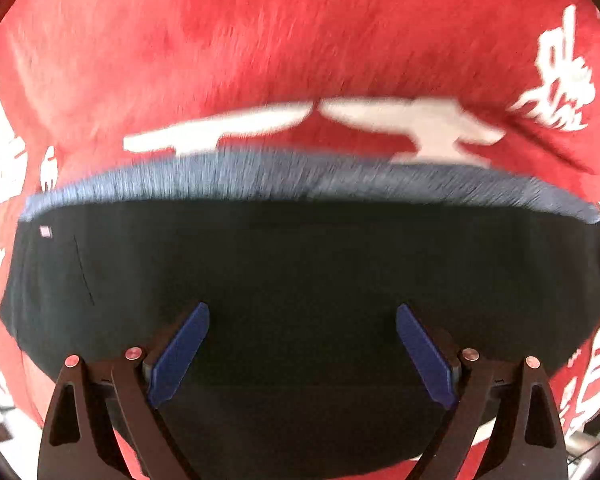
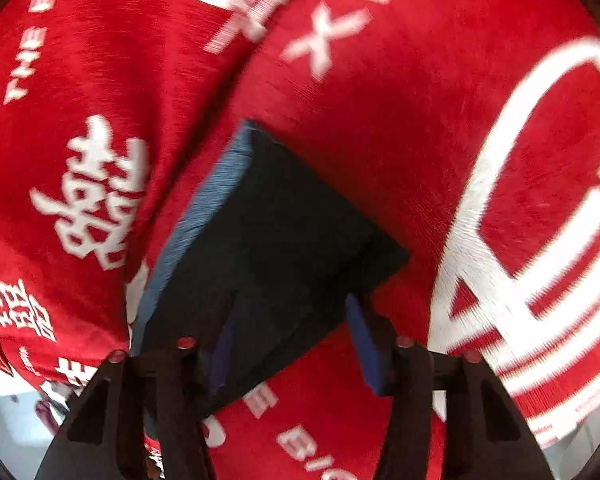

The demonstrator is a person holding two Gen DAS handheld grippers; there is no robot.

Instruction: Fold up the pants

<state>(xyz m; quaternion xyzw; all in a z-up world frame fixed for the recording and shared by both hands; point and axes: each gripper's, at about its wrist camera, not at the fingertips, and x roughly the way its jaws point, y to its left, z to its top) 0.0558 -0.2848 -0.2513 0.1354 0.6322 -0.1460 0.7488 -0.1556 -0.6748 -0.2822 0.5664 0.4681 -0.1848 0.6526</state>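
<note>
Pants (image 1: 300, 272) lay as a compact folded block on the red blanket (image 1: 220, 48); we judged folding nearly finished. Our left gripper (image 1: 302, 356) hung spread and empty above them; our right gripper (image 2: 288, 352) stood parted, gripping nothing.

The folded pants (image 1: 300, 272) lie flat on the printed cloth (image 1: 260, 40), which spreads out past them on the left, right and far sides. In my left wrist view my left gripper (image 1: 302, 354) hangs over their near part, waistband edge on the far side. In my right wrist view they run from my right gripper (image 2: 288, 356) away to the far left.
</note>
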